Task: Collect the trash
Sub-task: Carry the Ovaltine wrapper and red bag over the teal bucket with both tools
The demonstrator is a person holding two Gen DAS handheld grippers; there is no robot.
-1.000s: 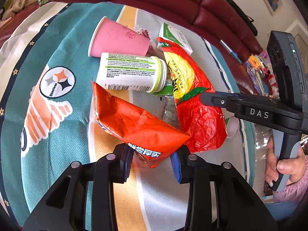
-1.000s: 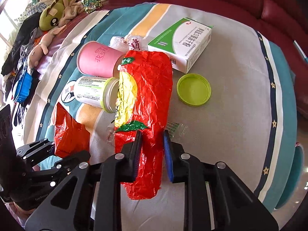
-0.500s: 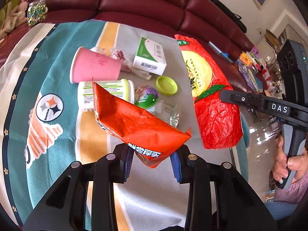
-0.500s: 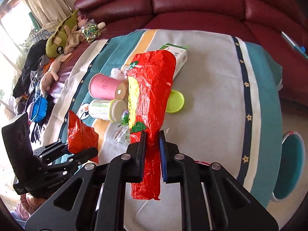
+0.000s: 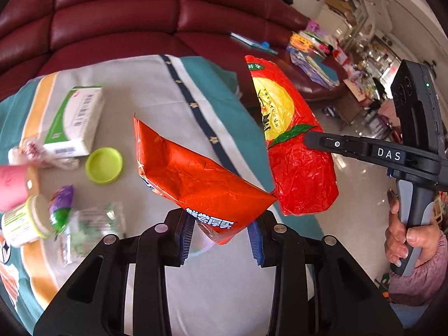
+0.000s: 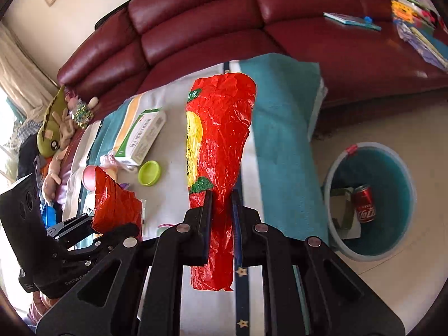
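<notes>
Both grippers hold trash up above the table. Left gripper [image 5: 221, 231] has its two fingers closed on the lower corner of an orange snack bag [image 5: 196, 179], which stands up tilted over the striped tablecloth [image 5: 156, 89]. Right gripper [image 6: 221, 207] pinches a long red and yellow wrapper [image 6: 218, 140] with its fingers nearly together; the wrapper rises above the fingers and also hangs down below them. In the left wrist view the wrapper [image 5: 296, 145] hangs just beside the orange bag, near the table's edge.

On the tablecloth lie a white and green box [image 5: 72, 120], a green lid [image 5: 104, 164] near it, a pink cup [image 5: 12, 187] on its side, a white bottle [image 5: 23, 224] on its side, a small purple and green wrapper [image 5: 61, 204] and a clear plastic packet [image 5: 92, 224].

On the floor beside the table stands a teal bin [image 6: 392, 240] holding a red soda can [image 6: 364, 203] and a piece of cardboard [image 6: 343, 212]. A dark red sofa [image 6: 201, 25] stands behind the table.
</notes>
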